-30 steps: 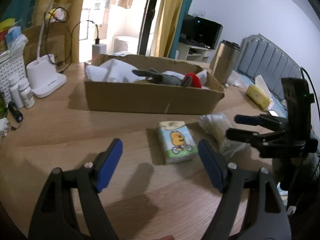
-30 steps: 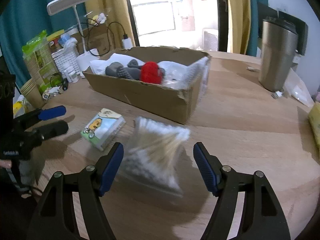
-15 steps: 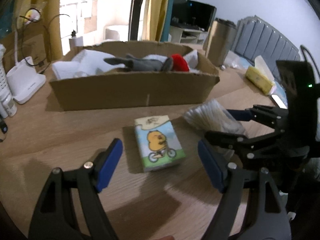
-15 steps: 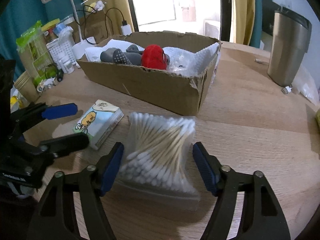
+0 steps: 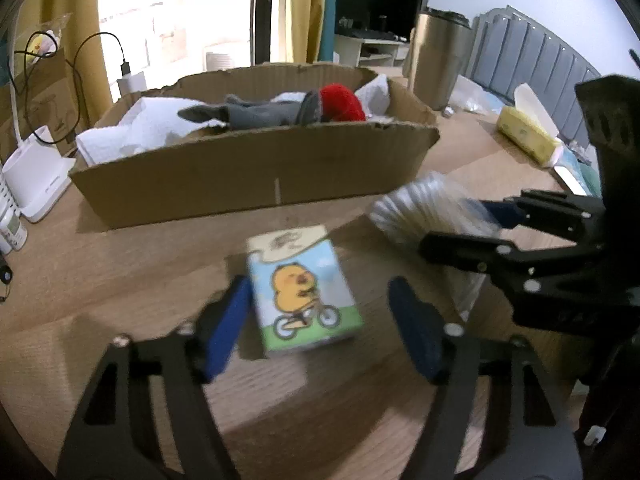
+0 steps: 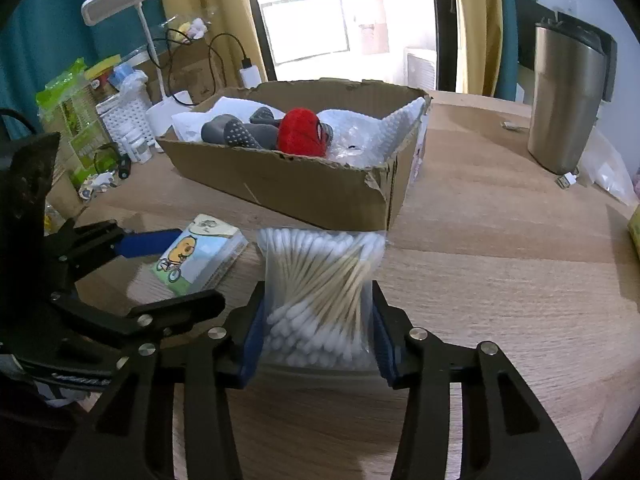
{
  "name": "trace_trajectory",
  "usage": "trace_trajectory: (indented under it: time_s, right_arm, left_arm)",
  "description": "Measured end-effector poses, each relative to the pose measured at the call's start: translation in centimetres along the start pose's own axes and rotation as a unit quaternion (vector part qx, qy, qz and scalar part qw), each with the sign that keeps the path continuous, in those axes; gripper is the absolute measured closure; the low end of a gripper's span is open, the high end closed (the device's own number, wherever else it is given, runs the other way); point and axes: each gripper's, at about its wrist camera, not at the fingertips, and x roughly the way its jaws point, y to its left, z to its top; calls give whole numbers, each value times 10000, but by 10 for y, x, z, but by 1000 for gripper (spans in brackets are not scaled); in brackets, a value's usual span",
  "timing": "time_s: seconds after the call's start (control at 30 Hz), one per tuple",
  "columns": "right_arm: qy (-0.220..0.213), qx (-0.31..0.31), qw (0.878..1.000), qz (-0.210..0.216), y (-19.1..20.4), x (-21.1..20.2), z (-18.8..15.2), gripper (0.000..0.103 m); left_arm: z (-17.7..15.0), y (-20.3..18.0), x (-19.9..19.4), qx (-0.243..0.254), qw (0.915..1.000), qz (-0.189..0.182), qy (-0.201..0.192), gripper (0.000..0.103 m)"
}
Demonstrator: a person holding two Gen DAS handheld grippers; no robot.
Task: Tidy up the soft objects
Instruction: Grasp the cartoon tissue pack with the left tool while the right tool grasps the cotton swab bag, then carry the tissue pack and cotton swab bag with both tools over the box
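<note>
Plastic bag of cotton swabs (image 6: 320, 292), light and crushable, pinched mid-body by right claw (image 6: 318, 340); left claw (image 5: 320, 332) open, empty.

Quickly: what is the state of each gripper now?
Left gripper: open around the cartoon-duck tissue pack, not gripping.
Right gripper: shut on the clear bag of cotton swabs.

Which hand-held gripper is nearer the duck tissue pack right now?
Left. The left hand-held gripper straddles the tissue pack, open, fingers either side of it. The right hand-held gripper is beside it, shut on the cotton swab bag.
</note>
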Motion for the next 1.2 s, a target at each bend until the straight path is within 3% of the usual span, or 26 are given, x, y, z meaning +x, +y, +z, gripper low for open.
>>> trace_trajectory:
  time_s: [0.13,0.8,1.2]
  right_arm:
    - [-49,-60,10000,53,2,-2,0,56]
    - [-418,47,9979,483,-2,-19,-3,57]
    - [-578,-86,9976,378,3,-31,3,57]
  left_arm:
    - [0,1,1,-5,10000,-39,49,52]
    - [-1,6,-28,-124,9994,-185,-246,53]
    - [2,23,-58,-318,9970,-166,-679,53]
